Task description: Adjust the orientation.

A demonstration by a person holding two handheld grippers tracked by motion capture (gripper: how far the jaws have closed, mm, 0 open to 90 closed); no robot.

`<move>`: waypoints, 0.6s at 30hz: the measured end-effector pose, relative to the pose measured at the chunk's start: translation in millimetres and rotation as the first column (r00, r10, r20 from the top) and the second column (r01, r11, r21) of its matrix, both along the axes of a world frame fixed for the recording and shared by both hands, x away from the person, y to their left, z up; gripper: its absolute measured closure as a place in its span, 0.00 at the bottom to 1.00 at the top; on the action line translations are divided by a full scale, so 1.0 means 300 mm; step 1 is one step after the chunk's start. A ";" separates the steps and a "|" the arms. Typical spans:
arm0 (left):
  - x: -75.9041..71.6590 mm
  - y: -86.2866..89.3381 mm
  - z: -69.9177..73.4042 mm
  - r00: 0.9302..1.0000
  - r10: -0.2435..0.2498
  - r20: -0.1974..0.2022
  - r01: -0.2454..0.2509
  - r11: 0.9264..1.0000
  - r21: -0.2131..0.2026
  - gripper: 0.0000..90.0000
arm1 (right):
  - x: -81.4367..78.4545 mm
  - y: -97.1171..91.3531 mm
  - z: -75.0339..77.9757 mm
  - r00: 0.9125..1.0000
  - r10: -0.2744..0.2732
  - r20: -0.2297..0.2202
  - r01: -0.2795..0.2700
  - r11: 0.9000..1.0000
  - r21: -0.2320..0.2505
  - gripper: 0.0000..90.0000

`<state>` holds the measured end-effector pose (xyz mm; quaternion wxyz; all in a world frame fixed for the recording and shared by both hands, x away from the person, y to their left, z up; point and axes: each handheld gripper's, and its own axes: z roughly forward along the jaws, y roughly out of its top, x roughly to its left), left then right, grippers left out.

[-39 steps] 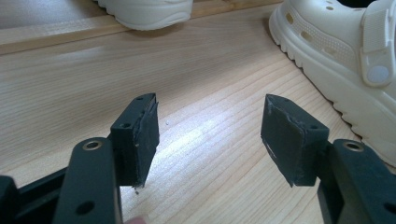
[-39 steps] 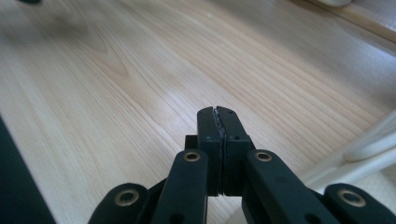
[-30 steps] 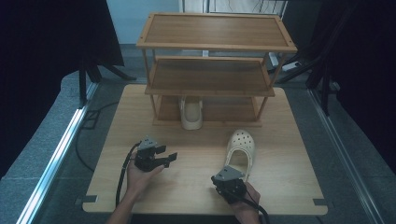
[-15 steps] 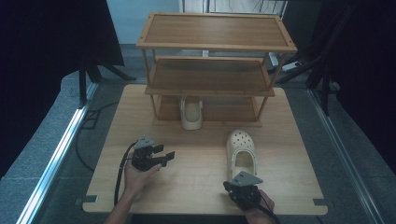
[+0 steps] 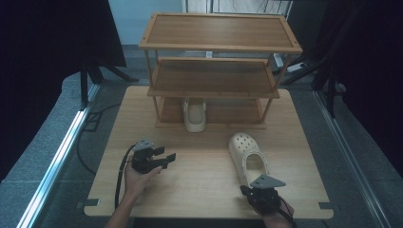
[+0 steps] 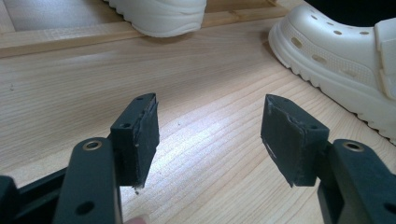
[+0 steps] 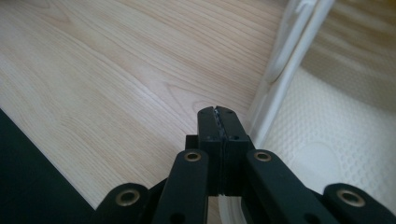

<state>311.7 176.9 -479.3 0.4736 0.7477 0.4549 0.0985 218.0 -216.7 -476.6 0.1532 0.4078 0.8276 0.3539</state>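
One cream clog already sits on the rack's bottom shelf, heel toward you. The other clog lies on the table, toe toward the rack, so my read is half done: that one is left to shelve.

Your left gripper has its jaws spread wide, nothing between them, aimed across at the loose clog. Your right gripper has its jaws pressed together on nothing, tips just beside the clog's heel strap.

Versus a second ago: your right gripper has pulled back from beside the clog toward the near edge. Left gripper and clogs haven't moved.
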 end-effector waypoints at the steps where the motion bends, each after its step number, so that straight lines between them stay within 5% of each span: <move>1: 0.000 0.001 0.001 1.000 -0.001 0.001 0.001 1.000 0.000 0.42 | 0.000 -0.005 0.000 1.000 -0.002 -0.003 0.002 1.000 0.004 0.99; 6: 0.001 -0.003 0.000 1.000 -0.009 -0.001 0.009 1.000 0.006 0.41 | -0.004 0.002 0.012 0.999 0.029 0.016 -0.030 0.999 0.041 0.97; 10: -0.001 -0.009 0.001 1.000 -0.015 -0.002 0.015 1.000 0.007 0.41 | -0.016 0.016 0.059 0.995 0.058 0.079 -0.064 0.995 0.077 0.95; 18: -0.013 0.008 0.025 1.000 -0.012 0.010 0.012 1.000 0.000 0.41 | 0.010 -0.021 0.119 0.991 0.036 0.127 -0.050 0.993 0.110 0.92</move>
